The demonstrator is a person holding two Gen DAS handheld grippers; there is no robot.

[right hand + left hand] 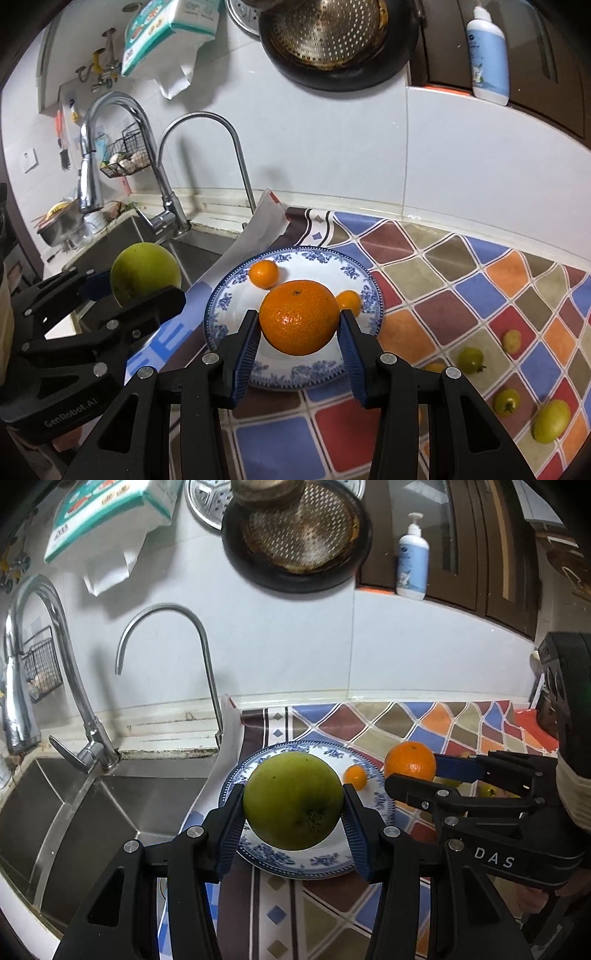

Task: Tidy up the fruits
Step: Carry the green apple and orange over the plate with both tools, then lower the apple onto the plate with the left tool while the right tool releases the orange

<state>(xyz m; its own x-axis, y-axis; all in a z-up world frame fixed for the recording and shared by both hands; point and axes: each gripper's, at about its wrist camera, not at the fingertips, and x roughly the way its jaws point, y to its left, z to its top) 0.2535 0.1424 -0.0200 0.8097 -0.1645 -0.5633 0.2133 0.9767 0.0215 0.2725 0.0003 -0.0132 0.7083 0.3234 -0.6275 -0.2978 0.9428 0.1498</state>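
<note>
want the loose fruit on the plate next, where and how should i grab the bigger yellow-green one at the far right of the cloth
Grip the yellow-green fruit across its narrow middle, coming straight down from above. It is oval and lies flat on the patterned cloth, so jaws closing on the short axis get the widest contact; along the length it would likely slip out. It lies apart from the small green tomato, so both sides are clear.

You've got a counter covered by a colourful diamond-pattern cloth (461, 280). On the cloth: blue-and-white plate (364, 284) beside the sink (122, 805), plus small green and yellow fruits (471, 360) scattered loose to the plate's right.
</note>
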